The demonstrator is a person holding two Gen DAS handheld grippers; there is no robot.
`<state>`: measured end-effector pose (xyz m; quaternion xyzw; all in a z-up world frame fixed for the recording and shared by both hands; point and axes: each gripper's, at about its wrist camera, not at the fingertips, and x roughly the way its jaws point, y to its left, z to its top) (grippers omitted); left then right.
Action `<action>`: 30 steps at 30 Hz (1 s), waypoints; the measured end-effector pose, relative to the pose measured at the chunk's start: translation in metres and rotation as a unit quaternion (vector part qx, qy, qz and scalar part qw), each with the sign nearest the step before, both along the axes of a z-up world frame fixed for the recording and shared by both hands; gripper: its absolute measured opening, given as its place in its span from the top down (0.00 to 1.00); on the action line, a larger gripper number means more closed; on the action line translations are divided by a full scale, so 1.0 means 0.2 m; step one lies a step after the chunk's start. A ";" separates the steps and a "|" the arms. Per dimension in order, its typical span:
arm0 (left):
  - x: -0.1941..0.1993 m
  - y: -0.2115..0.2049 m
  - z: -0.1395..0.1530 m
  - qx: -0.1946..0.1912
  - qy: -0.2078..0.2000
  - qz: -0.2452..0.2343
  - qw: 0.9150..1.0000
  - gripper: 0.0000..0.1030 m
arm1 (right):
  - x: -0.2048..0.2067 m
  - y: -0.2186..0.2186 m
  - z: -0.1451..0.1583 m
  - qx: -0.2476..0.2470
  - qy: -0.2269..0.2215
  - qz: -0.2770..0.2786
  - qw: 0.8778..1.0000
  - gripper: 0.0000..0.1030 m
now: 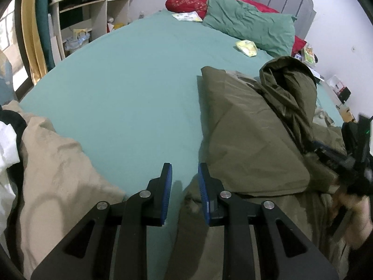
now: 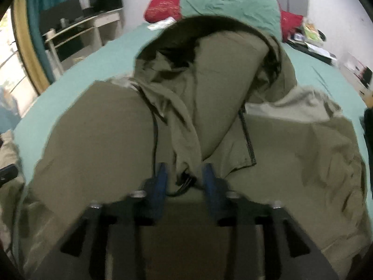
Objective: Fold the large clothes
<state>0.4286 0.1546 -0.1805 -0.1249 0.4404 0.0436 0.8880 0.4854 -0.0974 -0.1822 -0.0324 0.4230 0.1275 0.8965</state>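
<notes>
Olive jacket (image 1: 251,126) lies on the right half of the bed (image 1: 130,88), left sleeve folded in, hood (image 2: 209,53) bunched toward the pillows (image 1: 249,23). Wide bare sheet left of it; beige cloth (image 1: 58,163) heaped at near left edge.

Left gripper (image 1: 185,182): jaws slightly apart, nothing between, just off the jacket's near-left edge.

Right gripper (image 2: 184,177): blurred; jaws parted, a hanging fold and black cord between them; pads not seen pressing.

Only the left view shows the right gripper from outside. Only the right view shows the zipper (image 2: 248,137).

Motion blur smears the right tongs (image 2: 185,175); olive jacket (image 2: 291,144) cut off below.
</notes>
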 end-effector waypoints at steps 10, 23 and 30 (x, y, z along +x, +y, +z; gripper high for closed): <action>0.05 0.09 -0.04 -0.001 0.003 0.022 1.000 0.76 | 0.57 0.11 0.41 -0.123 -0.099 0.071 0.985 0.28; 0.06 0.28 -0.13 0.002 0.004 0.055 0.998 0.76 | 1.19 0.44 0.03 -0.311 -0.078 0.132 0.938 0.96; 0.04 0.25 -0.07 -0.021 -0.005 0.048 0.999 0.76 | 0.80 0.18 0.36 -0.271 -0.214 -0.003 0.938 0.97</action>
